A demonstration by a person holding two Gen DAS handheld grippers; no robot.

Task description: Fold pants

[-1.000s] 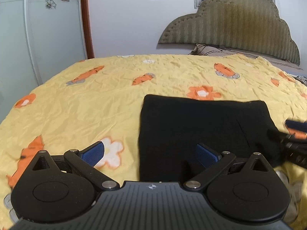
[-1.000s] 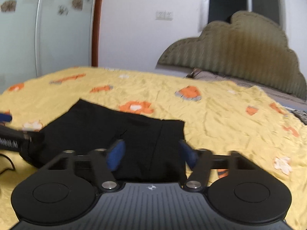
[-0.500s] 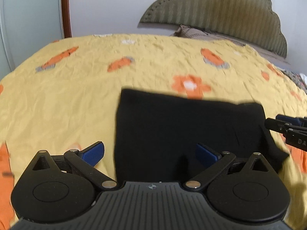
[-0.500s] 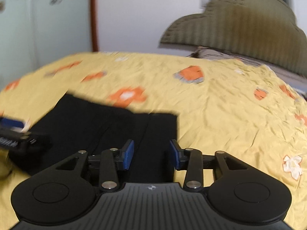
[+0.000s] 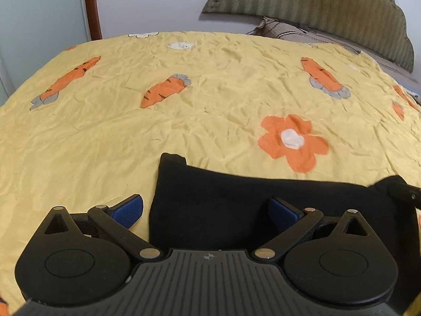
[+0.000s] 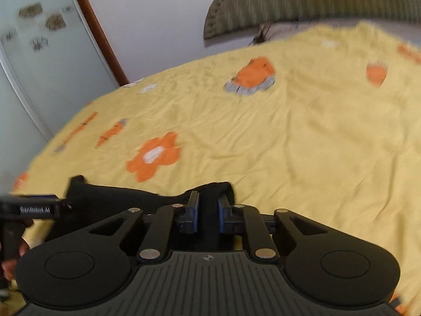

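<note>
Black folded pants (image 5: 223,192) lie on the yellow bedspread (image 5: 184,121). My left gripper (image 5: 206,210) is open wide and straddles their left edge: one blue pad (image 5: 129,209) is over the sheet, the other (image 5: 284,210) over the cloth. In the right wrist view my right gripper (image 6: 208,210) has its jaws closing on a bunched corner of the pants (image 6: 118,200), with black cloth filling the narrow gap between the pads. The right gripper (image 5: 402,192) also shows at the pants' right corner in the left wrist view. The left gripper (image 6: 34,205) shows in the right wrist view, held in a hand.
The bedspread (image 6: 289,137) carries orange carrot and flower prints. An olive padded headboard (image 5: 315,2) and a pillow (image 5: 284,27) are at the far right. A white wall, a brown door frame (image 5: 92,5) and a pale glass door stand behind the bed.
Both grippers moved in over the pants, which now sit low in both views. The right jaws narrowed from wide apart onto the cloth corner, and the right wrist rolled. The left jaws stayed open.
</note>
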